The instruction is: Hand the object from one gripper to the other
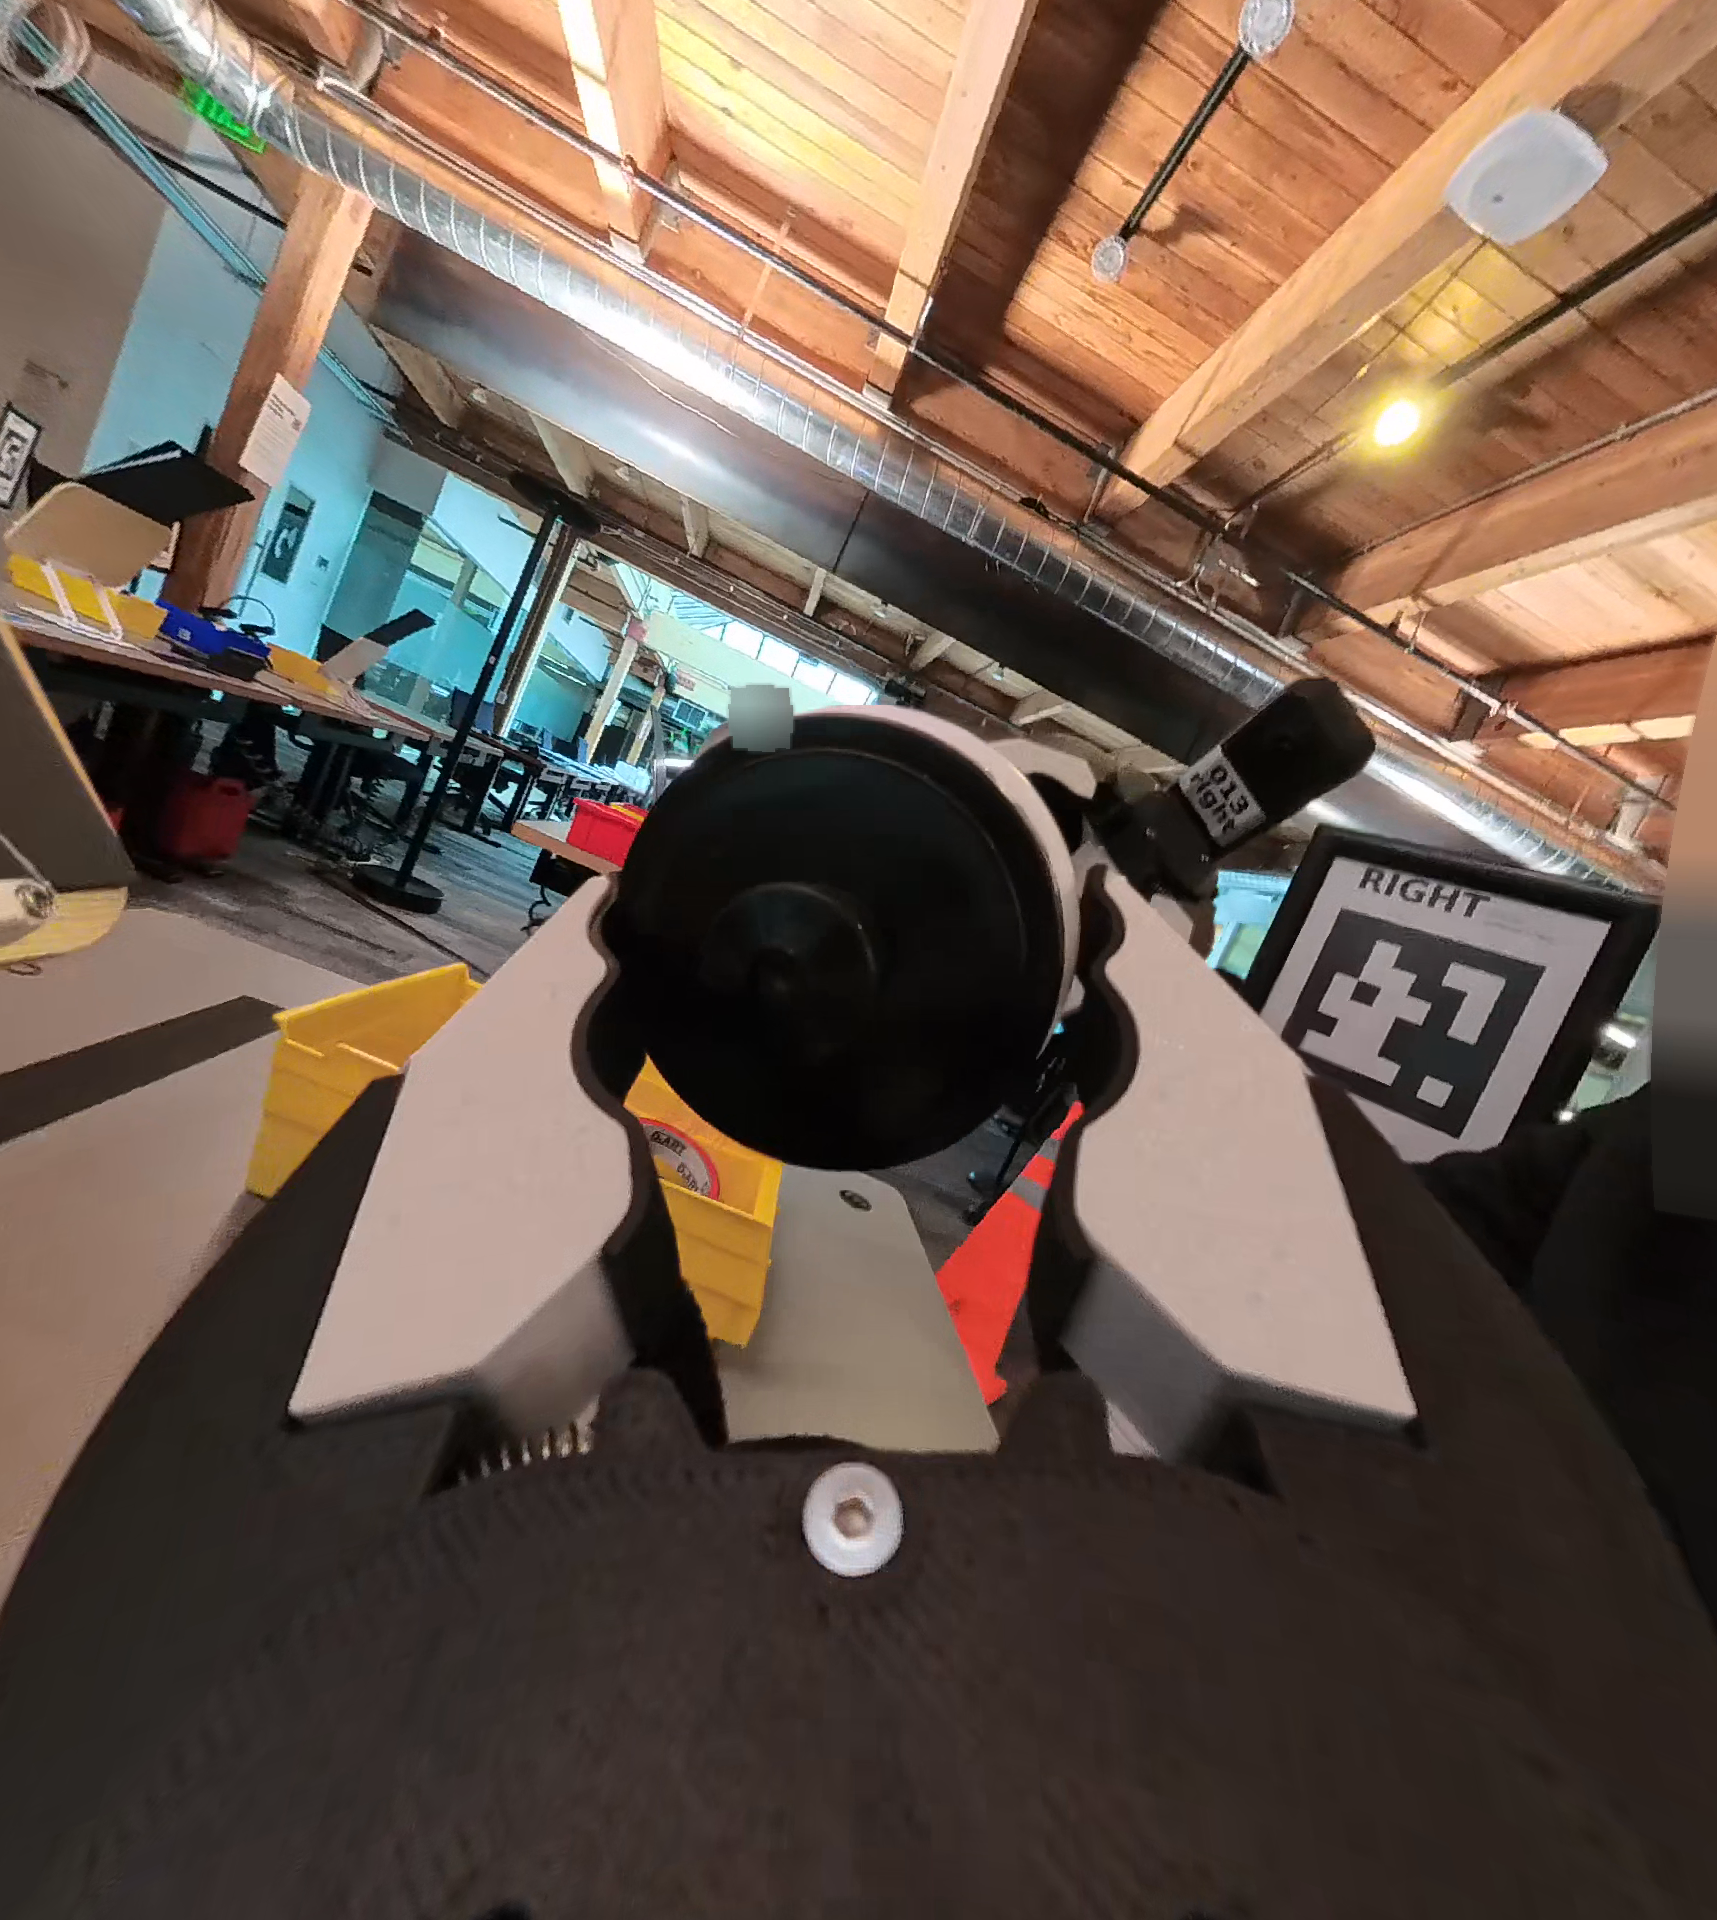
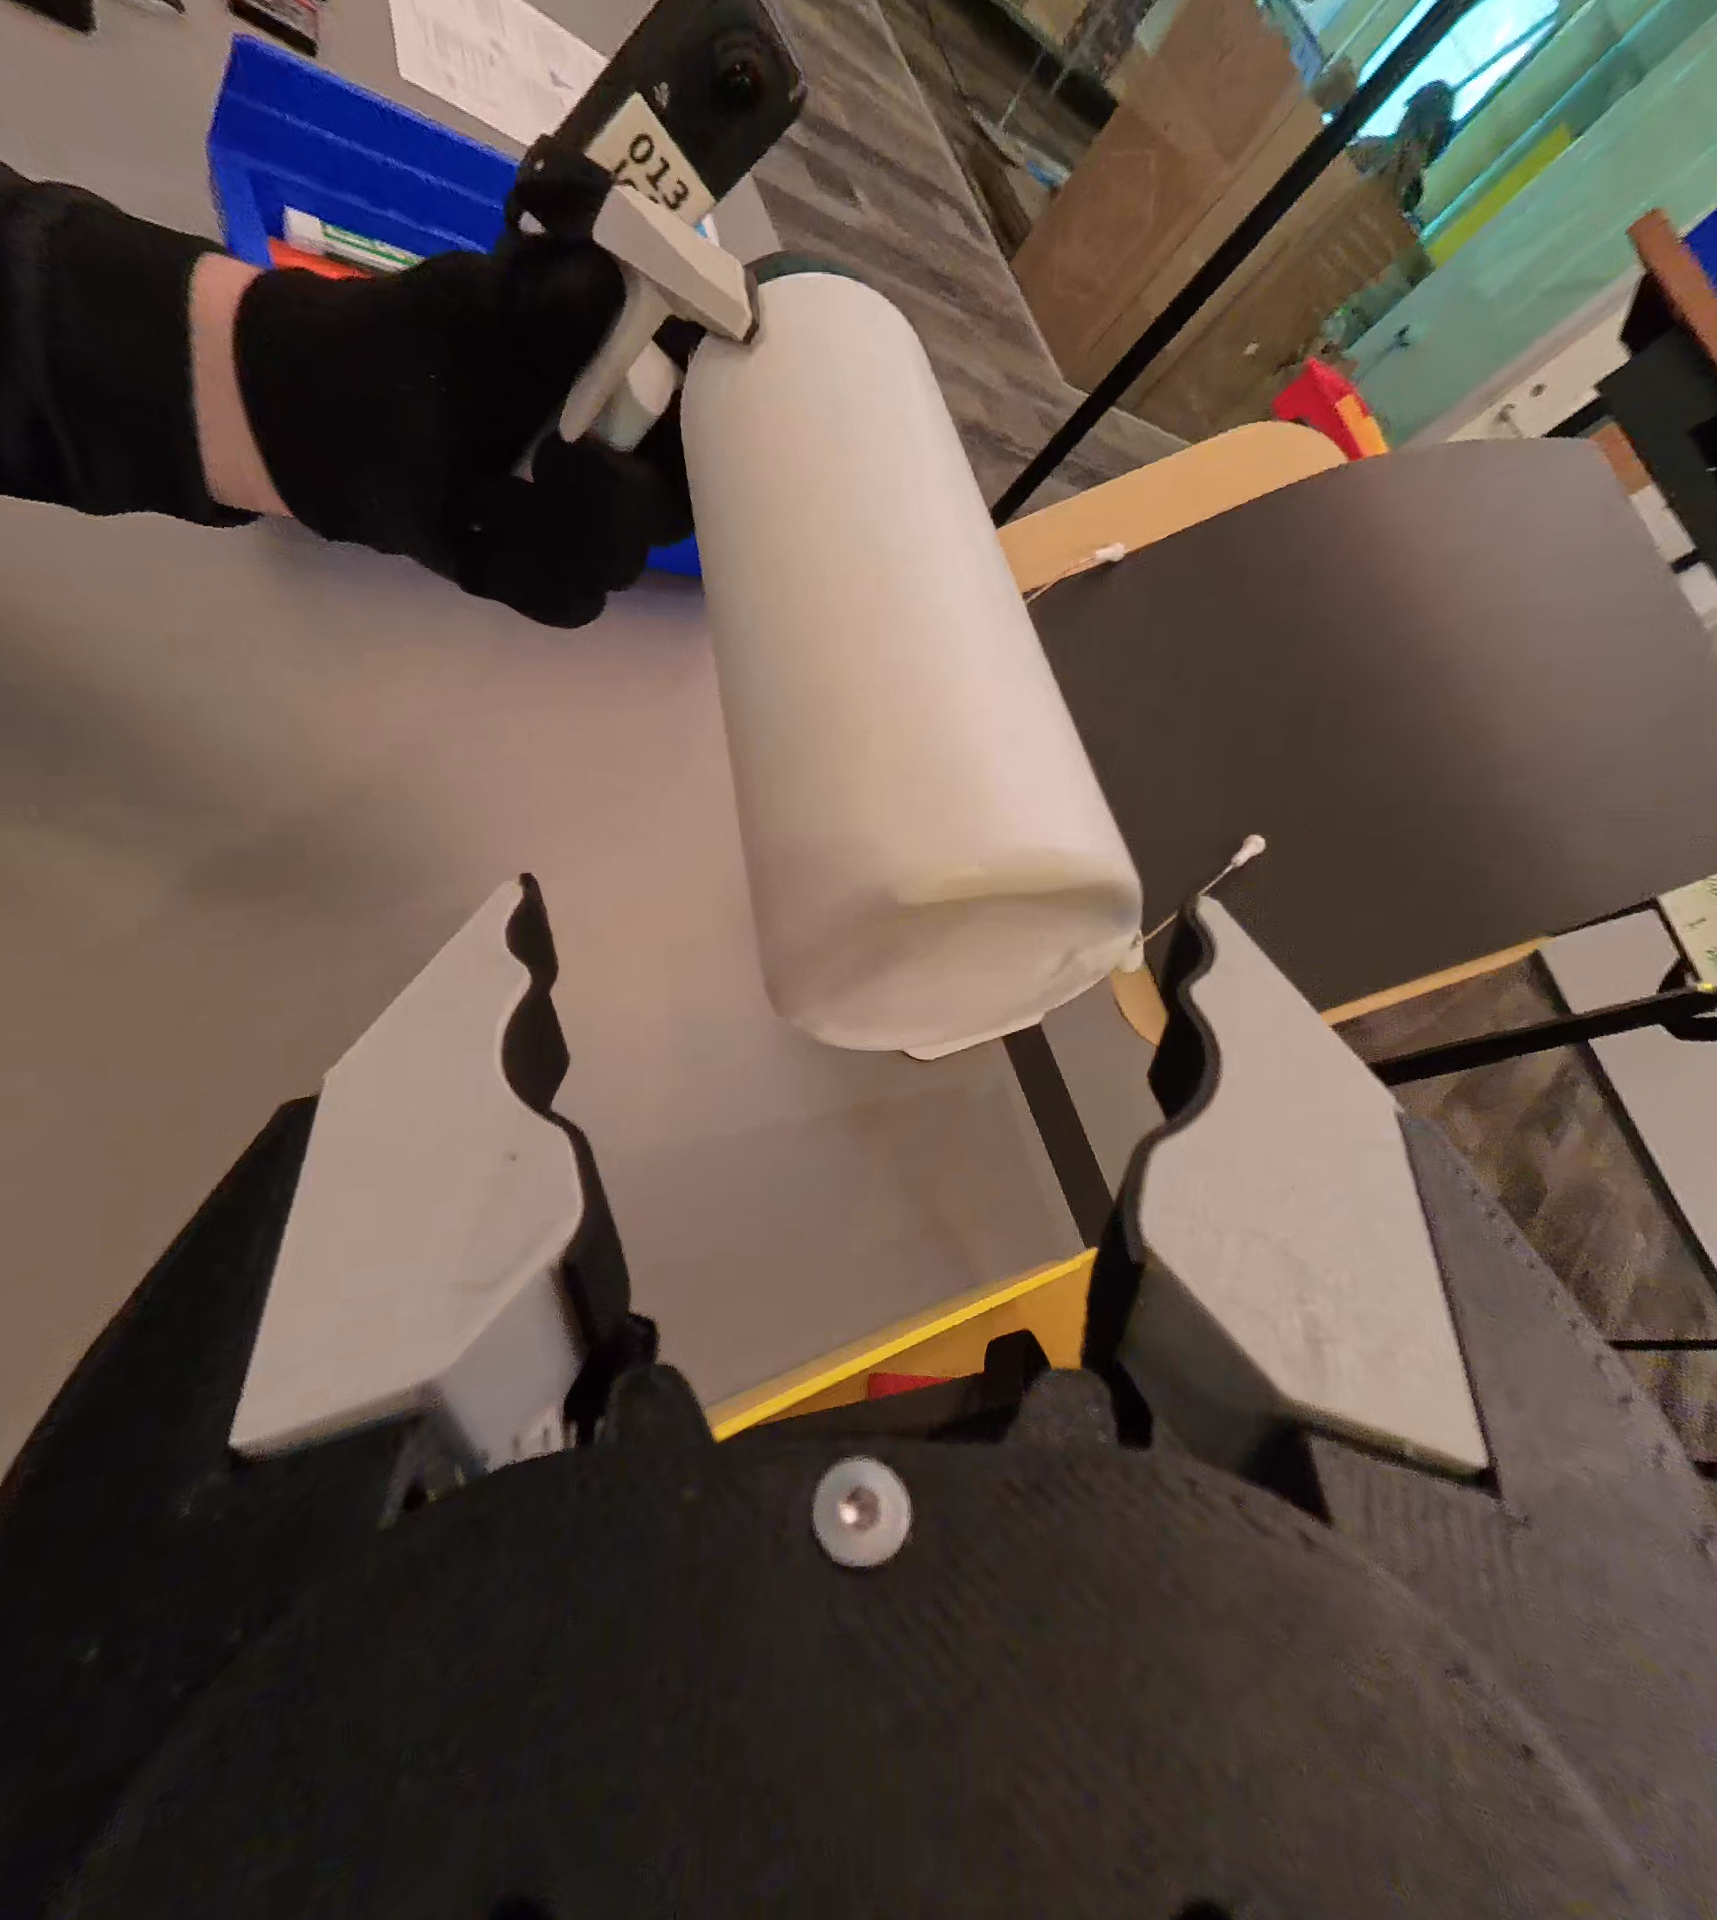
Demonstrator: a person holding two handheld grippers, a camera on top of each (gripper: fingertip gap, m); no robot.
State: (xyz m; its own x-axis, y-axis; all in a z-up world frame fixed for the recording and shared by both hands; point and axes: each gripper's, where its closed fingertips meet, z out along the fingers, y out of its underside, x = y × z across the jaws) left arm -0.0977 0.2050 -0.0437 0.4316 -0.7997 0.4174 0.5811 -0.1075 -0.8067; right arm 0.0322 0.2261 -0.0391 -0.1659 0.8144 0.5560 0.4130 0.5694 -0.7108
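Left wrist view first: the left gripper (image 1: 854,894) has its fingers pressed on either side of the bottle (image 1: 838,935), clamped at the black lid end, and all we get is that round lid face-on with a thin white rim of the body behind it. The bottle is up in the air, lying roughly level over the table (image 1: 54,1247), with a yellow bin (image 1: 355,1049) and an orange cone (image 1: 999,1268) below and a framed marker board (image 1: 1436,1018) off to the side. Over to the right wrist view, and here is the whole white body running away from the camera, base end nearest. The right gripper (image 2: 859,894) has its fingers spread wide, the base sitting between the tips, closer to one finger (image 2: 1249,1091), with clear space on the other side. Only this view shows the gloved hand (image 2: 418,416) holding the left gripper at the far end, in front of a blue bin (image 2: 345,156).
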